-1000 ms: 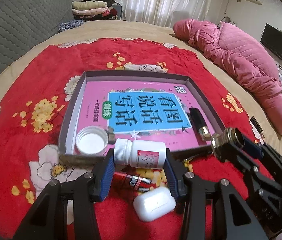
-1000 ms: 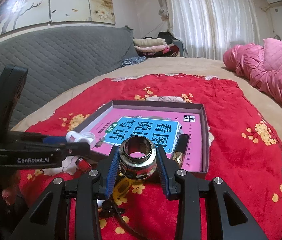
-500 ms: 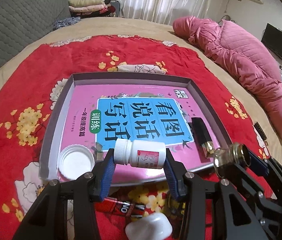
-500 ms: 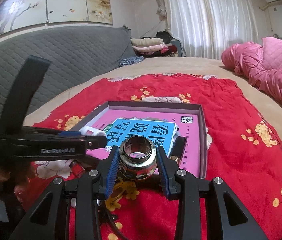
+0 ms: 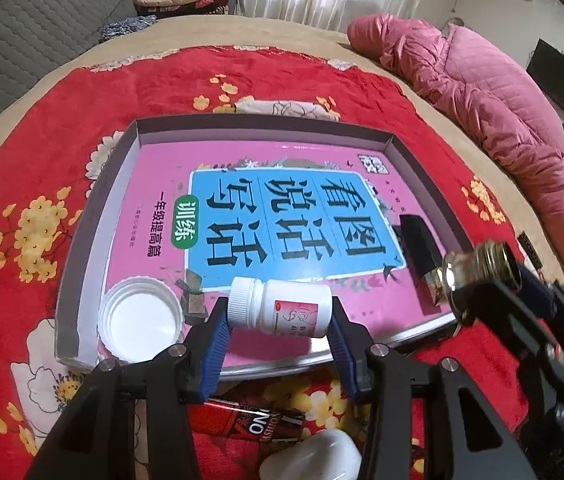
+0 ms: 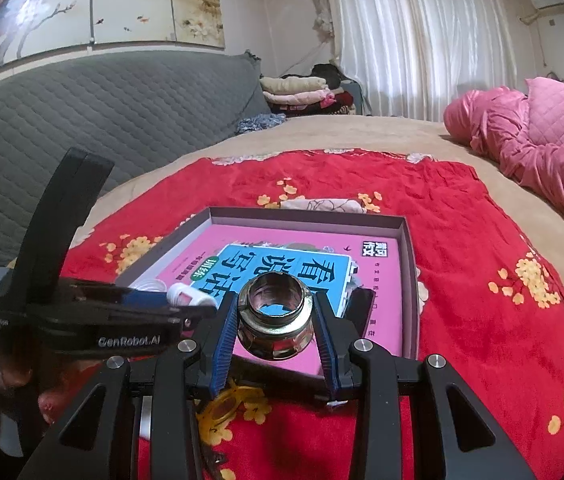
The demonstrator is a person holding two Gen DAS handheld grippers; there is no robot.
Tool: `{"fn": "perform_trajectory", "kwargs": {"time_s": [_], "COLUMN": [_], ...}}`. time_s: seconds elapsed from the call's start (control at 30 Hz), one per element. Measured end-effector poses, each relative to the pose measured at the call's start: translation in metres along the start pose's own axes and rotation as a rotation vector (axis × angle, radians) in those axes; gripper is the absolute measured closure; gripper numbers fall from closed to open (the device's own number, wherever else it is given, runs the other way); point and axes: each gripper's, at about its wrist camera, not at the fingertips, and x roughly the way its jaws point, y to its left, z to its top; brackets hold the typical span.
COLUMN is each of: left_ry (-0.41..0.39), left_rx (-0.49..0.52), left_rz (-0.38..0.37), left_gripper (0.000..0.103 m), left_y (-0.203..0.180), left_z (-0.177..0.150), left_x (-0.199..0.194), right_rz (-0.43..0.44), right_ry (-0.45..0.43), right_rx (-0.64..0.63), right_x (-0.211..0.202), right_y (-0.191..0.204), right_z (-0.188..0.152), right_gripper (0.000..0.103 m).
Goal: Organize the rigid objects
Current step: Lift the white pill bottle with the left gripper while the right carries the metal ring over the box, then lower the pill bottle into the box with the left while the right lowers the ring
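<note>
While the left tongs (image 5: 278, 334) clench the light, smooth pill bottle (image 5: 280, 307) end to end over the tray (image 5: 82, 240), the right tongs (image 6: 276, 336) clamp the heavy, slippery metal fitting (image 6: 276, 314) by its flanks.

The left hand-held gripper (image 5: 278, 322) has carried the white bottle (image 5: 280, 307) forward from the red blanket (image 5: 162, 88) to above the grey tray (image 5: 422, 168); the right hand-held gripper (image 6: 276, 330) has edged its metal fitting (image 6: 276, 316) over the tray's near rim.

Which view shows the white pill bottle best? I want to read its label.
The left wrist view: the white pill bottle lies sideways between the left gripper's fingers, label facing the camera. The right wrist view shows only its ribbed cap end behind the left gripper.
</note>
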Motion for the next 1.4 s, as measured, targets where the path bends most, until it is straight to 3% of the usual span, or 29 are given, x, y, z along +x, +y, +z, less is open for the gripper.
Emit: {"fn": "perform_trajectory", "kwargs": {"time_s": [0.8,1.4], "left_ry": [0.169,0.185], "left_rx": [0.224,0.213], "left_rz": [-0.089,-0.072], "left_gripper": [0.056,0.056], "left_y": [0.007,0.006], "left_z": [0.019,0.021], "left_x": [0.02,0.019], "right_rz": [-0.003,-0.026], "right_ry": [0.117,0.177], "right_rx": [0.009,0.015], "right_x": [0.049,0.062], "right_y": [0.003,0.001], "right_z": [-0.005,-0.015], "right_gripper": [0.065,0.065]}}
